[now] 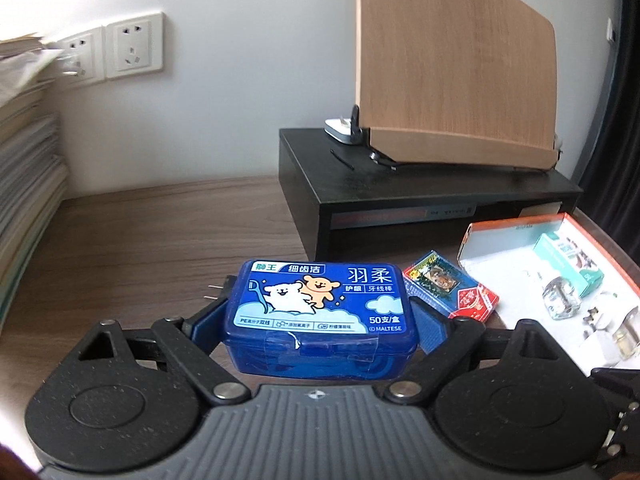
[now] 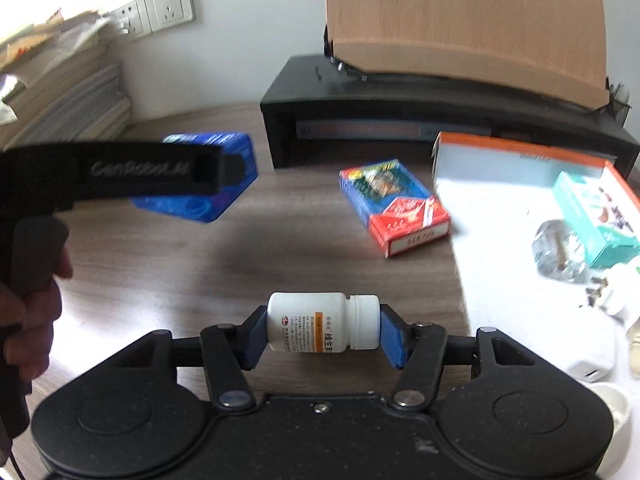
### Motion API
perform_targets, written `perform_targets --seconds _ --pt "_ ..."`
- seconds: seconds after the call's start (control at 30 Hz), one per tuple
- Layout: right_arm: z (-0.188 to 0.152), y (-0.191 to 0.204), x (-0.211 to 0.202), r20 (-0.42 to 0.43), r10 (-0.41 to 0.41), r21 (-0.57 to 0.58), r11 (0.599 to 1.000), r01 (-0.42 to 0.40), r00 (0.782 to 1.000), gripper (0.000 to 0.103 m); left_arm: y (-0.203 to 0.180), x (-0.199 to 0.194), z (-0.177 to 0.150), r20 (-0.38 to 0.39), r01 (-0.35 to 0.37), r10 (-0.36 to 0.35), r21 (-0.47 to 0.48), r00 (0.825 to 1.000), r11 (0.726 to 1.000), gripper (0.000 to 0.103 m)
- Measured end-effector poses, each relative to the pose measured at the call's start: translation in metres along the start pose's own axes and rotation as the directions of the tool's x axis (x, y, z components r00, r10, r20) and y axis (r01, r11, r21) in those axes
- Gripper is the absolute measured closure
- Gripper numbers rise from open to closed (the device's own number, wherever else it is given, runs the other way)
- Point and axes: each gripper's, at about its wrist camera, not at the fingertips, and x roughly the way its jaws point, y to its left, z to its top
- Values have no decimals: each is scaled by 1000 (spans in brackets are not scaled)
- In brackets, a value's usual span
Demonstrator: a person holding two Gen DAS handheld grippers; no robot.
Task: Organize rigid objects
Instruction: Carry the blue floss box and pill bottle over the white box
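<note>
My left gripper [image 1: 320, 320] is shut on a blue dental-floss box [image 1: 320, 312] with cartoon bears on its lid and holds it above the wooden desk [image 1: 160, 232]. The same box [image 2: 224, 184] and the left gripper's black body show in the right wrist view at the left. My right gripper [image 2: 322, 332] is shut on a white pill bottle [image 2: 320, 322], held sideways by its ends, cap to the right, above the desk. A red and blue card pack [image 2: 394, 206] lies flat on the desk; it also shows in the left wrist view [image 1: 450, 290].
An open orange-rimmed white tray box [image 2: 500, 200] at the right holds a teal carton [image 2: 596, 216], a glass bottle [image 2: 560, 252] and small white items. A black monitor riser [image 2: 400, 112] carries a wooden board [image 2: 460, 20]. Stacked papers [image 1: 24, 168] and wall sockets [image 1: 136, 46] stand at the left.
</note>
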Motion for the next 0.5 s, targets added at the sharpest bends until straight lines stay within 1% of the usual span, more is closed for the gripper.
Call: perform_targets --seconds 0.1,0.23,0.3,0.5 --pt "4 -8 -17 42 -25 -9 1000 26 999 34 -4 -14 2 16 -6 7 -23 1000 1000 9" --pt "11 -36 -47 91 -60 19 998 58 994 34 -20 -28 6 26 6 -5 -42 1000 999 9" --pt "15 -53 -64 120 -88 32 996 84 989 34 -34 -35 8 33 14 -12 -45 999 999 9" --pt "22 -119 -108 179 -174 96 983 158 968 34 -87 -48 12 48 74 -73 -26 996 997 9"
